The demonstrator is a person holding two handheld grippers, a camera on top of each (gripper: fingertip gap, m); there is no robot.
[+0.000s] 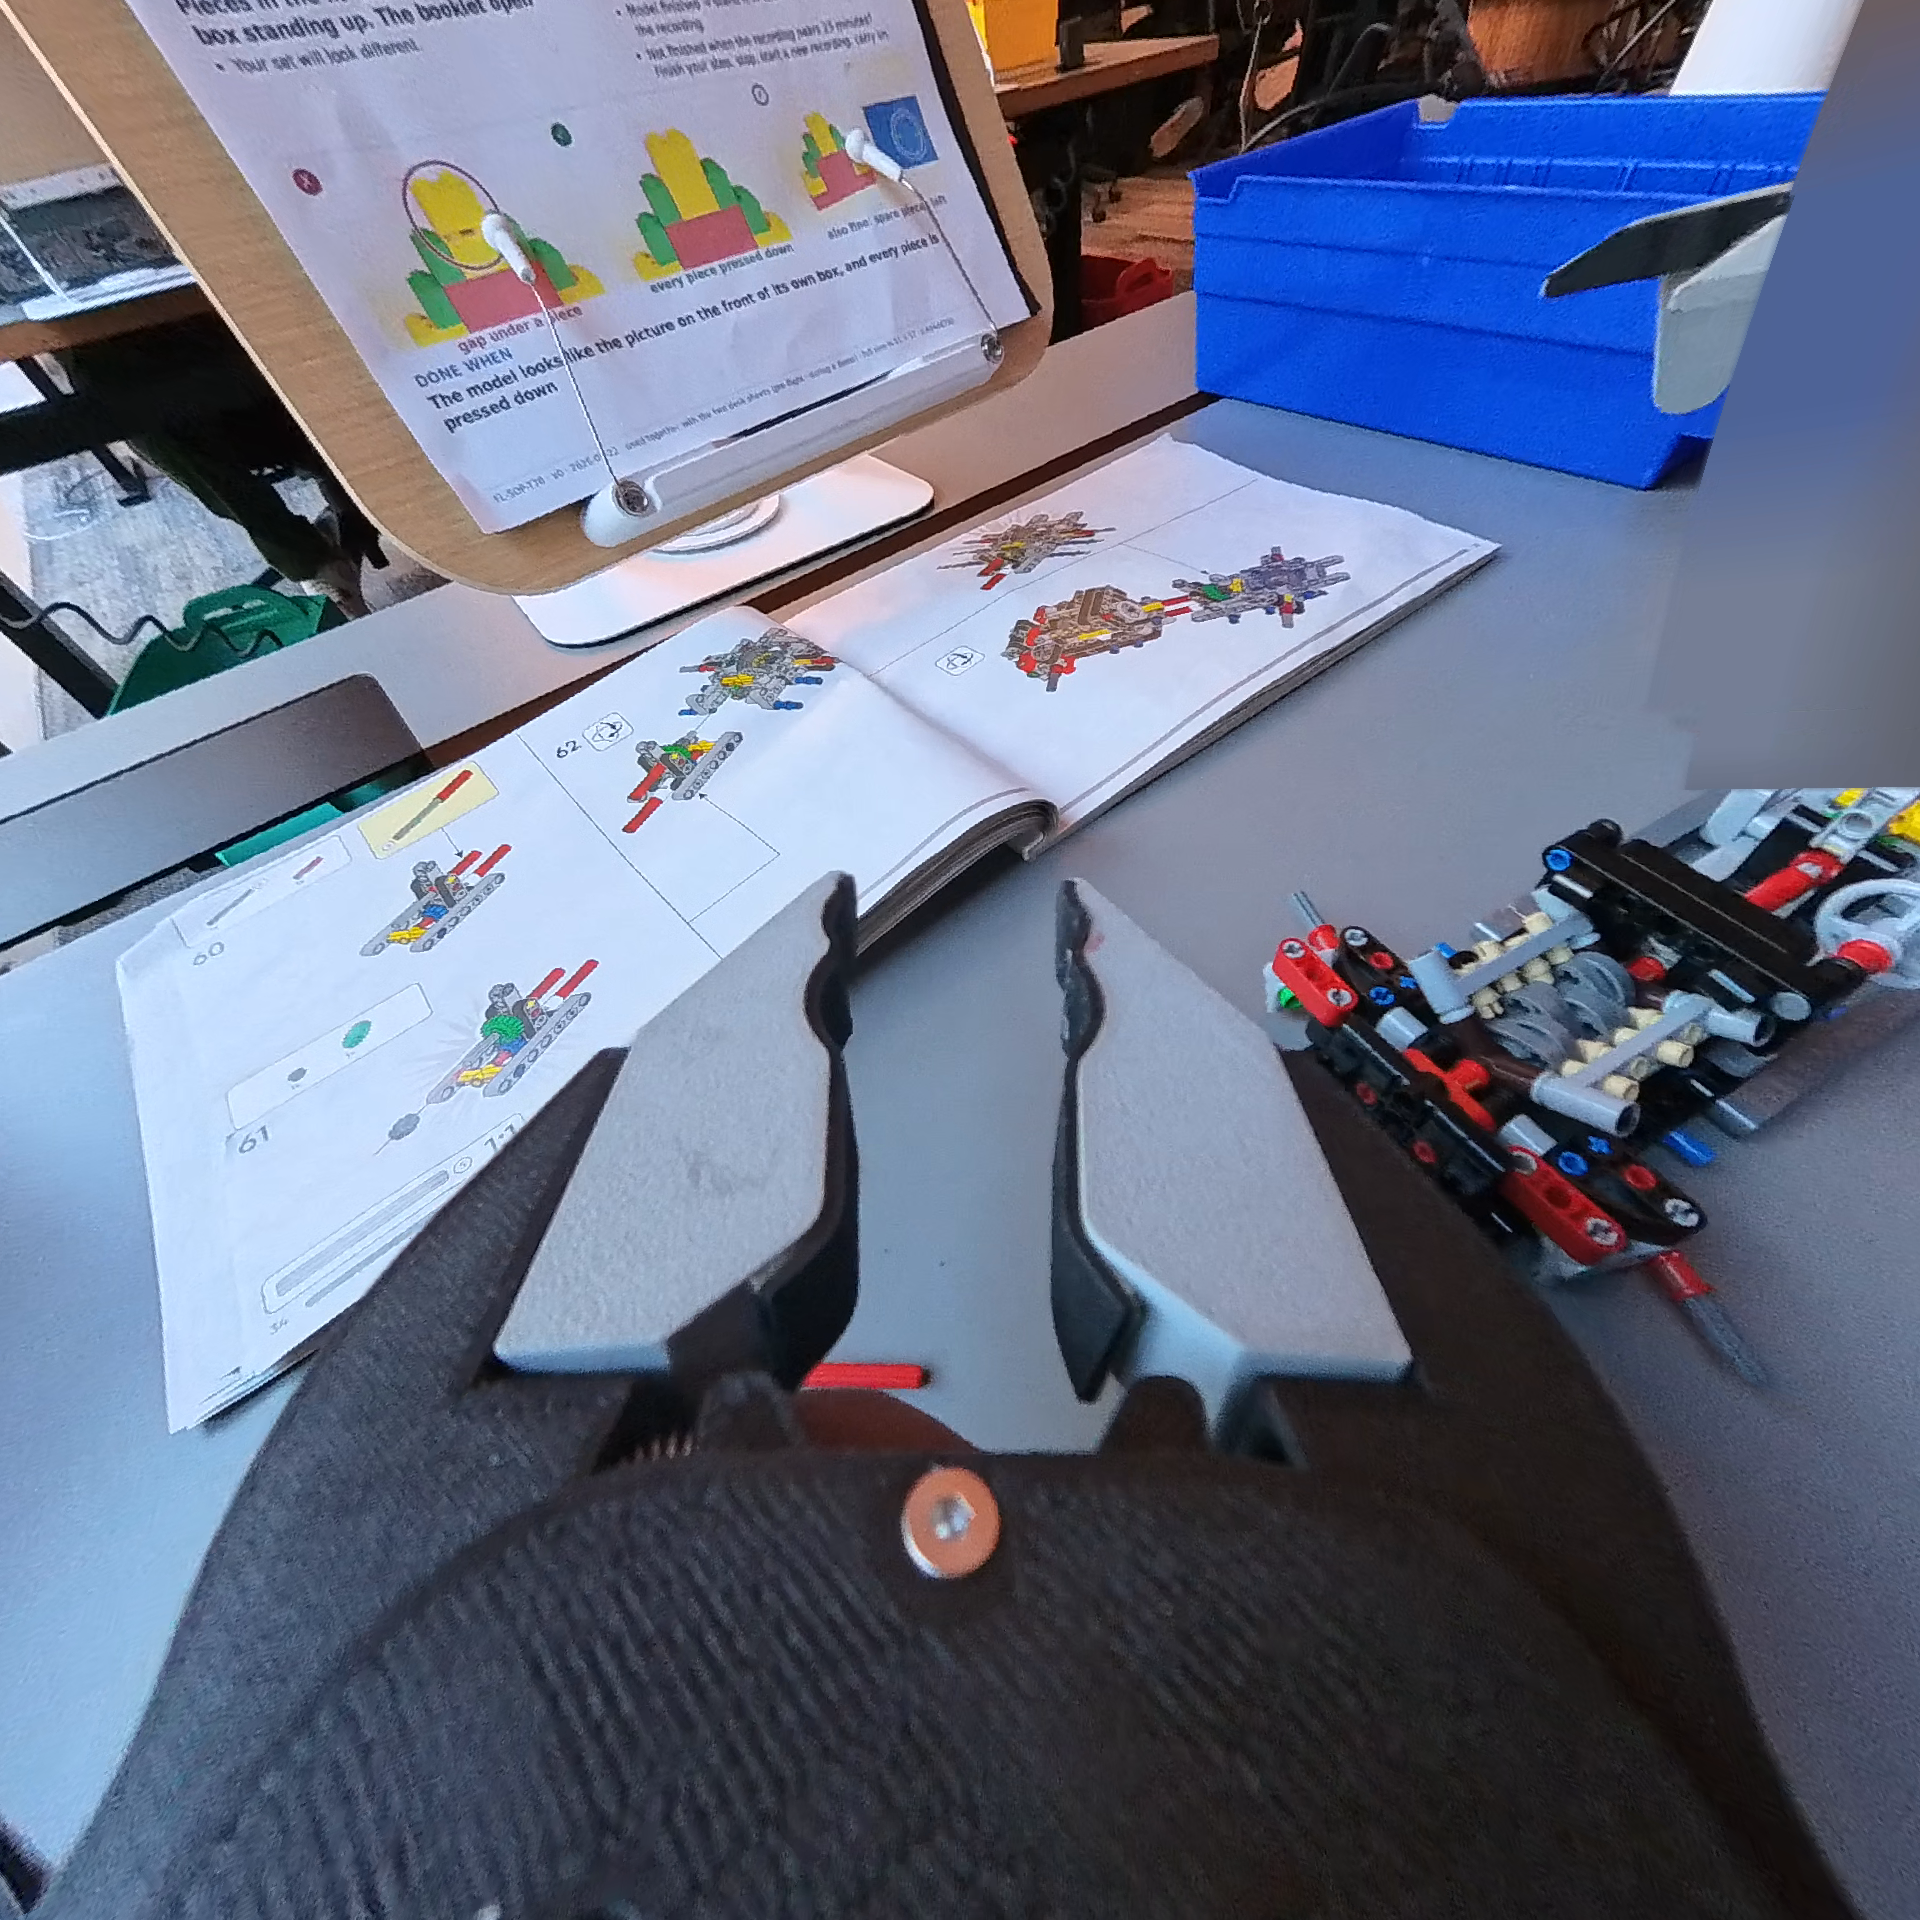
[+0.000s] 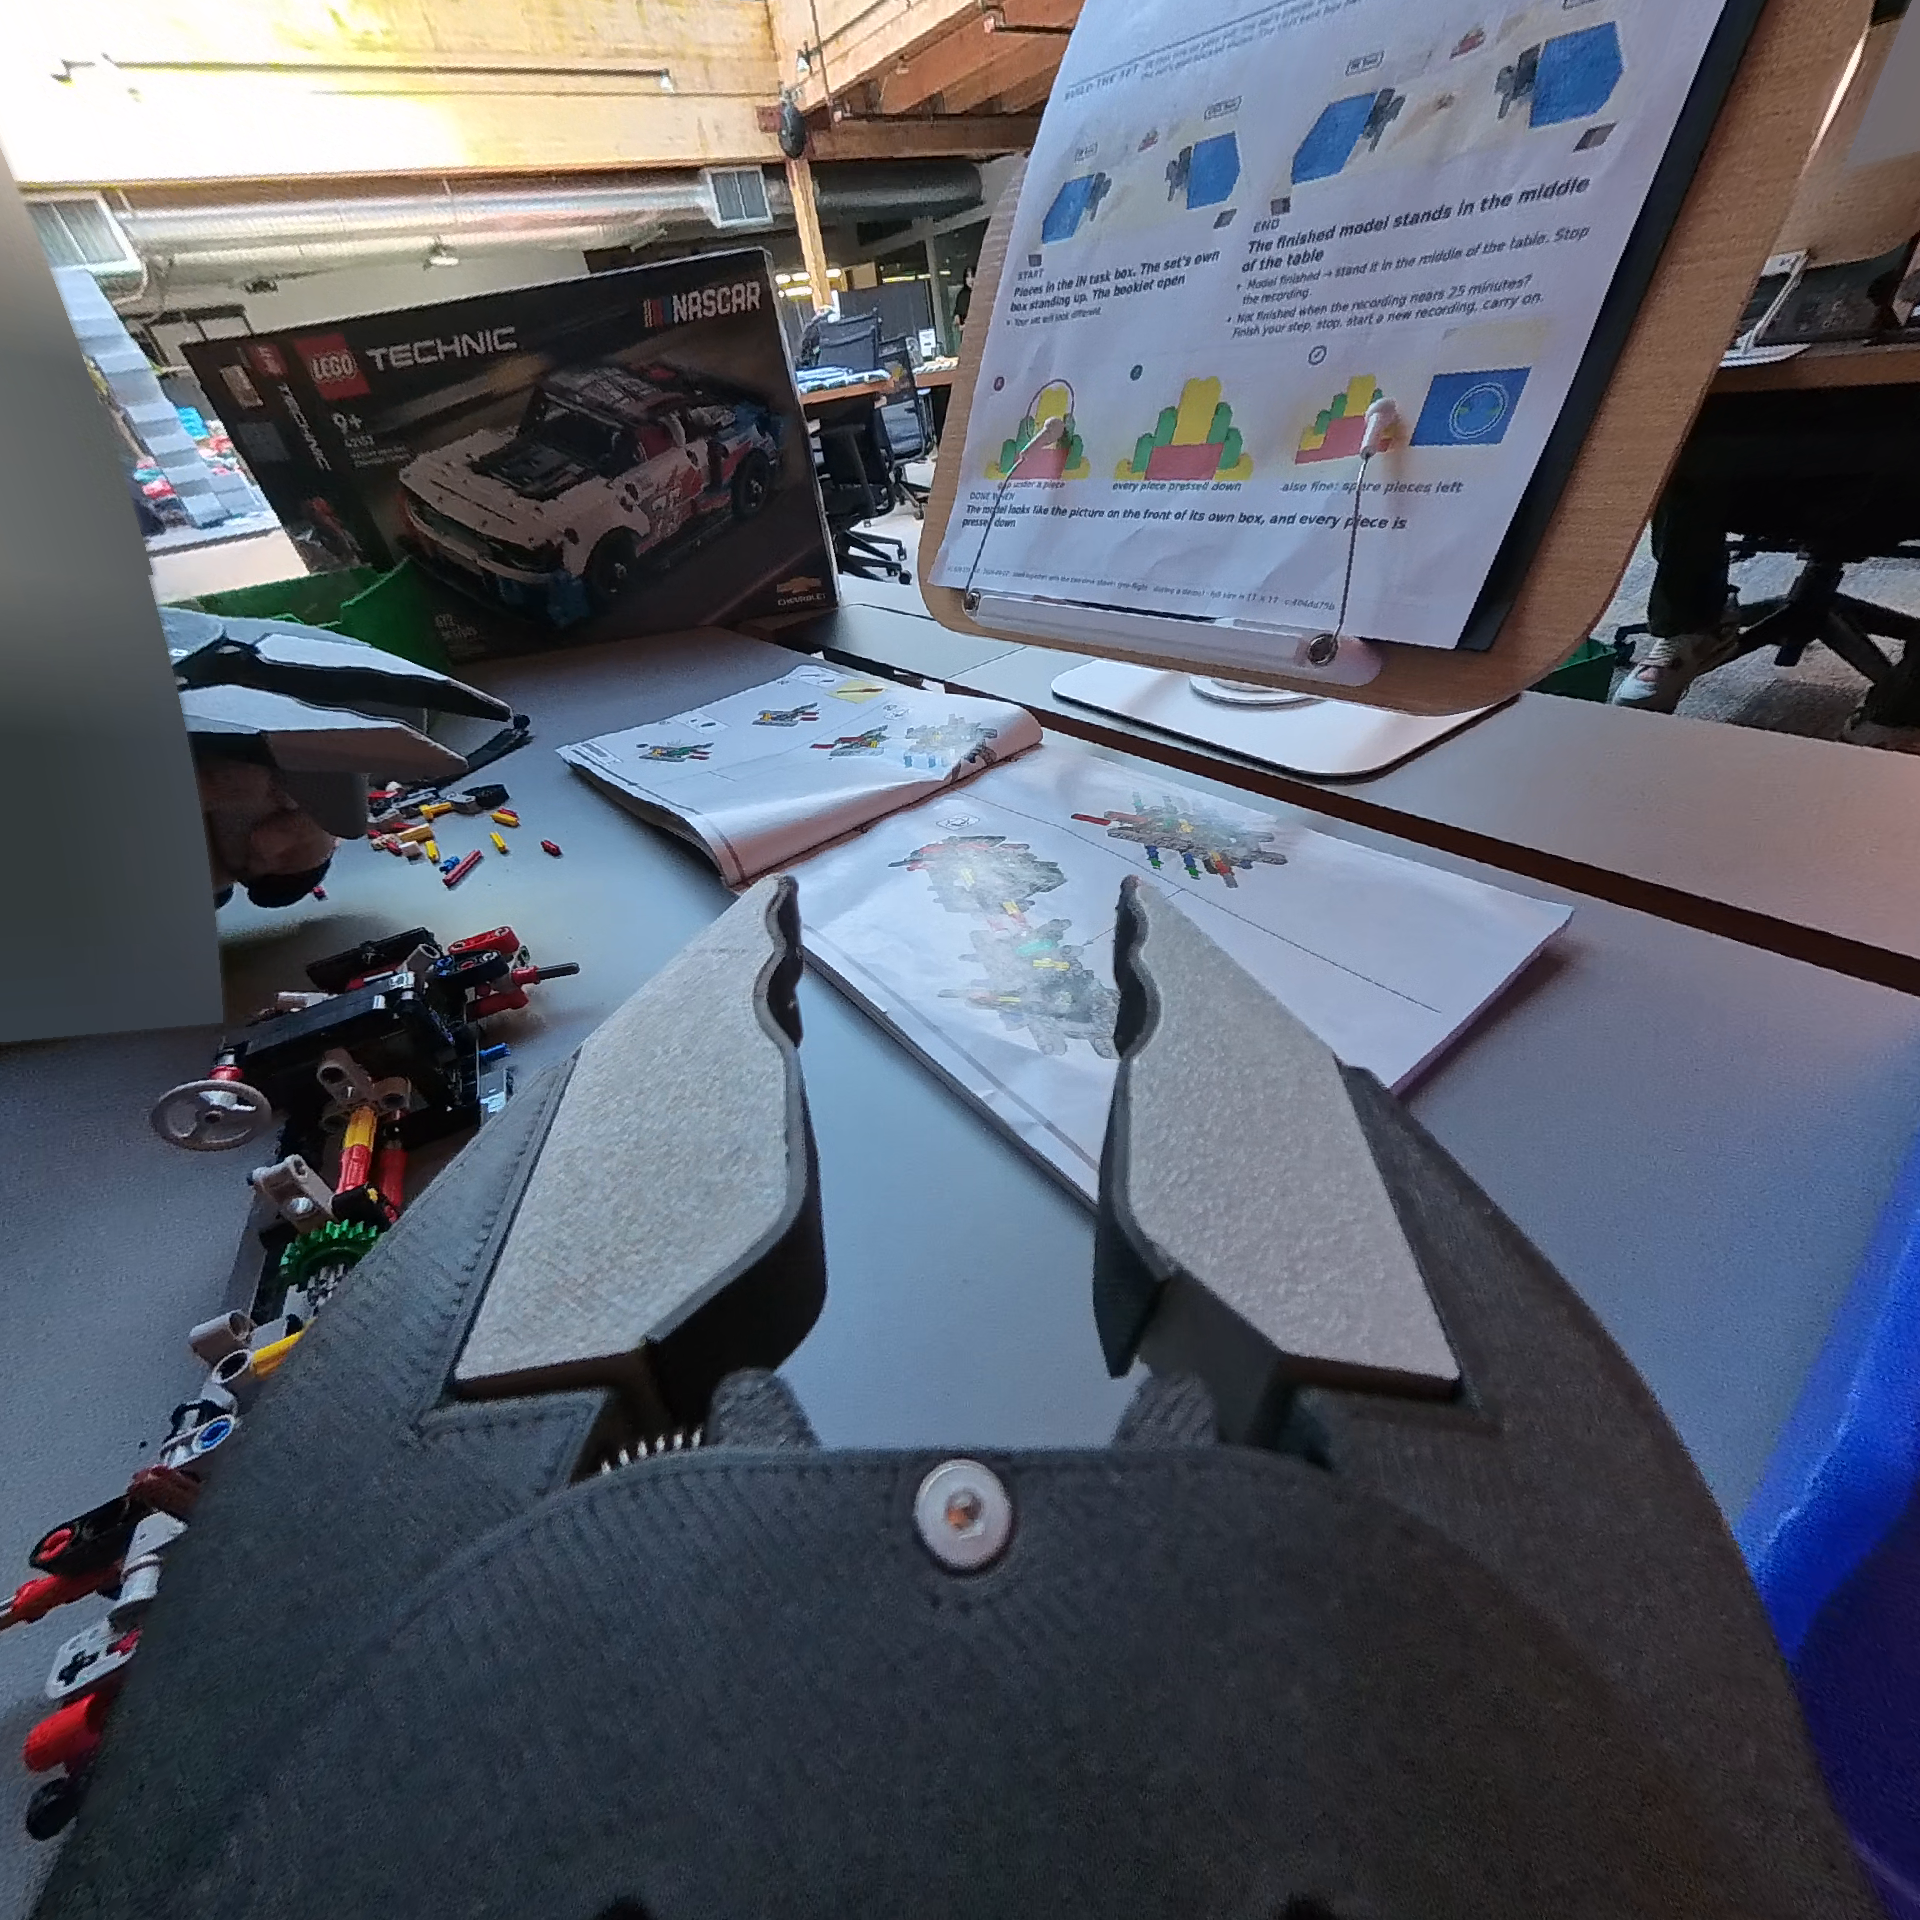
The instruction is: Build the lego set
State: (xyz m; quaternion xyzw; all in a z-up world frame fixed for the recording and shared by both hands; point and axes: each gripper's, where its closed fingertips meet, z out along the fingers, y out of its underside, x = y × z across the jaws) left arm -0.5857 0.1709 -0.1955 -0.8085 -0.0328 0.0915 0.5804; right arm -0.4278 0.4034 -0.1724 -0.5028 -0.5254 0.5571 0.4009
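Note:
My left gripper (image 1: 956,904) is open, with bare grey table between its fingertips. It hovers between the open instruction booklet (image 1: 831,748) on its left and a partly built black, red and grey brick chassis (image 1: 1558,1039) on its right. A small red piece (image 1: 862,1377) lies low between the finger bases, and the pads do not press it. My right gripper (image 2: 956,904) is open and empty over the near edge of the booklet (image 2: 1195,935). The chassis (image 2: 353,1049) lies to its left. The left gripper also shows in the right wrist view (image 2: 416,727), above loose pieces.
A wooden stand holding a printed sheet (image 1: 623,260) stands behind the booklet. A blue bin (image 1: 1455,270) sits at the far right. The set's box (image 2: 540,457) stands at the back left. Small loose pieces (image 2: 447,821) are scattered in front of the box.

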